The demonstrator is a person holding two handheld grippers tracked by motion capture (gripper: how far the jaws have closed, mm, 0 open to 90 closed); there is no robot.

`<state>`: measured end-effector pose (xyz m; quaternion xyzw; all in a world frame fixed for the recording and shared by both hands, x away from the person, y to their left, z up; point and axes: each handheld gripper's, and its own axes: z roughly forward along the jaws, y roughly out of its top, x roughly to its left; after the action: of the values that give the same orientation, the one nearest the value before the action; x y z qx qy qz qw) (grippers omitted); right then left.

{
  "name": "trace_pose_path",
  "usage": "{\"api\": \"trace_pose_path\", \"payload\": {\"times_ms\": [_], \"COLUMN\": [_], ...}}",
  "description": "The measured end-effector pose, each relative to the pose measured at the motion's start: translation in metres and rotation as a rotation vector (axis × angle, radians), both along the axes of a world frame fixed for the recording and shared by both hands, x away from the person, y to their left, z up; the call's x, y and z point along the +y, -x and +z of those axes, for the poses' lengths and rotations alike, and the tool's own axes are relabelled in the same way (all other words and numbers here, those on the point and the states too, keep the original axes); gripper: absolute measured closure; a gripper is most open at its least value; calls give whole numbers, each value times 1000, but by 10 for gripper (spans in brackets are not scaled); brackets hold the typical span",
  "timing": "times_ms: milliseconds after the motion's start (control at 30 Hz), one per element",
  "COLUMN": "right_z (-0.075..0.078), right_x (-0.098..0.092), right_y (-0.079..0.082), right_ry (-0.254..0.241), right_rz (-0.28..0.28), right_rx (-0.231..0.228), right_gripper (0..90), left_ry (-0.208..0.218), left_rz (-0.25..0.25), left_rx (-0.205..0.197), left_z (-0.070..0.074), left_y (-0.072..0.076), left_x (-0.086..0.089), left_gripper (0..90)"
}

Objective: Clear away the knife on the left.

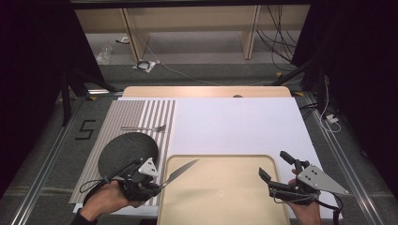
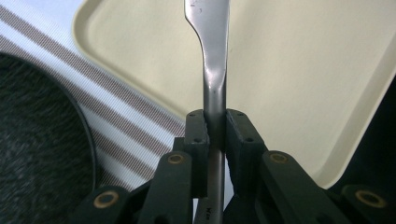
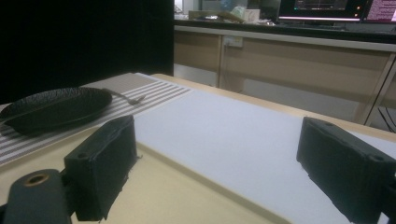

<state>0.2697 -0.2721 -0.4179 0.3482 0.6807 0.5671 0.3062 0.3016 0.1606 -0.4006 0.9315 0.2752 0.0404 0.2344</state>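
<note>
From the high view I see my left gripper (image 1: 157, 186) clamped on the handle of a silver metal table knife (image 1: 180, 172), its blade reaching out over the near left corner of the shallow beige plastic tray (image 1: 225, 197). Left of the tray lies a round dark textured plate (image 1: 126, 151) on a grey-and-white striped placemat (image 1: 136, 117), with a silver fork (image 1: 145, 128) beyond the plate. My right gripper (image 1: 272, 165) hovers at the tray's right edge, jaws spread wide with nothing between them. A black "5" (image 1: 85, 130) marks the floor left of the tray.

In the left gripper view the pads pinch the knife handle (image 2: 215, 93) above the tray (image 2: 303, 70); small stamped writing on the handle is unreadable.

In the right gripper view the jaws stand wide apart over the tray (image 3: 163, 196), the plate (image 3: 56, 109) beyond it to the left.
</note>
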Motion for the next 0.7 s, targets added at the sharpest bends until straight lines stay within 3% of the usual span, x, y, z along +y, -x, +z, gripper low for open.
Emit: {"api": "trace_pose_path", "payload": {"times_ms": [133,700], "right_z": [0,0], "right_x": [0,0], "right_y": [0,1], "right_ry": [3,4], "right_rz": [0,1], "right_rx": [1,-3], "right_gripper": [128,128], "left_ry": [-6,-30], "left_rz": [5,-55], "left_rx": [-6,45], "left_z": [-1,-11], "left_y": [-1,5], "left_x": [-8,-45], "left_gripper": [792,792]}}
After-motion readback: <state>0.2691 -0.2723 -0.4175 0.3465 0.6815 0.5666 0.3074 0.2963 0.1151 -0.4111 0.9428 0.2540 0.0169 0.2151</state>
